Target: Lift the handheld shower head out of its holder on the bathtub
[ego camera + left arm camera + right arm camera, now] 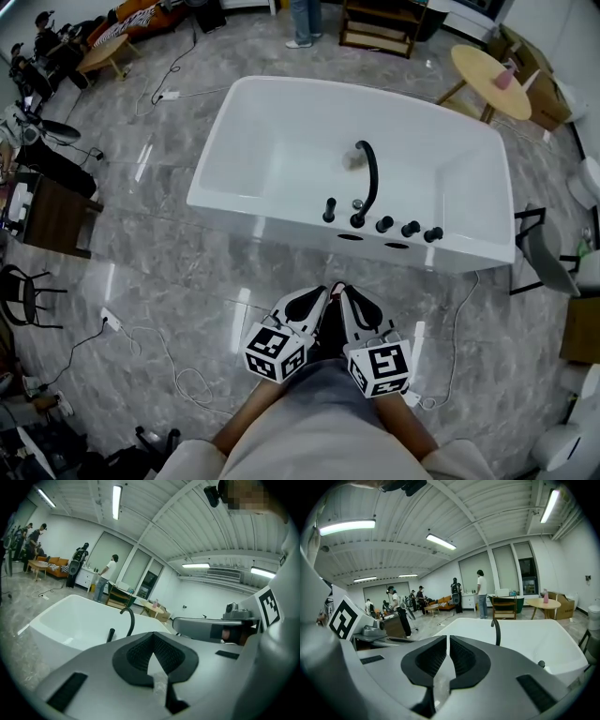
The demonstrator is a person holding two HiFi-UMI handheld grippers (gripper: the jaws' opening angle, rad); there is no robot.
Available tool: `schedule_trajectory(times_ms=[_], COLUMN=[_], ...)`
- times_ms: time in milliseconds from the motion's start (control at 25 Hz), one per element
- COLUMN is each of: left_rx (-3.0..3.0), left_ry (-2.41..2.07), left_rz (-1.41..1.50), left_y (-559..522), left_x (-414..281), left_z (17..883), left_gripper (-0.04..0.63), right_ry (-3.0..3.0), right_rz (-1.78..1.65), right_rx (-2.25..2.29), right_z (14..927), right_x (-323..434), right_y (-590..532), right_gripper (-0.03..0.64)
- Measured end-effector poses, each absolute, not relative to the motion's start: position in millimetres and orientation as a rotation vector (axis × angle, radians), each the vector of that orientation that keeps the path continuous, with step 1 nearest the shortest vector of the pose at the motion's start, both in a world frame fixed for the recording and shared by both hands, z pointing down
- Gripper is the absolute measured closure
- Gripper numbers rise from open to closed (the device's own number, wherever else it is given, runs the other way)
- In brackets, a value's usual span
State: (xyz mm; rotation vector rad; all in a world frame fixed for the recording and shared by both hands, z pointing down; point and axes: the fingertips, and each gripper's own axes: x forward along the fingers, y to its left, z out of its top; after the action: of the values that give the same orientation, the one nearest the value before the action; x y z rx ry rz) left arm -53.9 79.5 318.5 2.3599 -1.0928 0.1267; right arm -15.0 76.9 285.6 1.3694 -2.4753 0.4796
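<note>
Where the shower head (329, 210) stands: upright on the near rim of the bathtub (281, 223), just beside the curved spout (371, 173), not yet lifted.
Risk: it looks a slim black stick, so a skewed pinch could slip off or knock the spout.
Bathtub: glossy white, rounded rectangle.
Left hand-held gripper (319, 296), right hand-held gripper (347, 296): both pressed together, empty, well apart from it.

Far ahead of my right tongs (344, 290), off to the right, I see a round wooden table (478, 67) carrying a pink bottle (505, 77). Left of my left tongs (323, 292), a white cable (172, 356) trails over the grey marble floor (141, 253) from a power strip (111, 320). Further left stands a black chair (23, 295).
</note>
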Motion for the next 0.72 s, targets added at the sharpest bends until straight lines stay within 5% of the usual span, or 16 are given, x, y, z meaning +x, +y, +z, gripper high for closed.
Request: schedule_trajectory(times_ms=[720], left_rx=[2.398], left_ry=[-1.138], left_rz=[0.176], left_y=[-51], left_x=[-13], left_z=[314], left_gripper=[0.591], right_ry=[-2.491], right_rz=[0.505], right_rx=[1.351], right_z=[293], right_x=[38], right_y=[-47], right_gripper=[0.595])
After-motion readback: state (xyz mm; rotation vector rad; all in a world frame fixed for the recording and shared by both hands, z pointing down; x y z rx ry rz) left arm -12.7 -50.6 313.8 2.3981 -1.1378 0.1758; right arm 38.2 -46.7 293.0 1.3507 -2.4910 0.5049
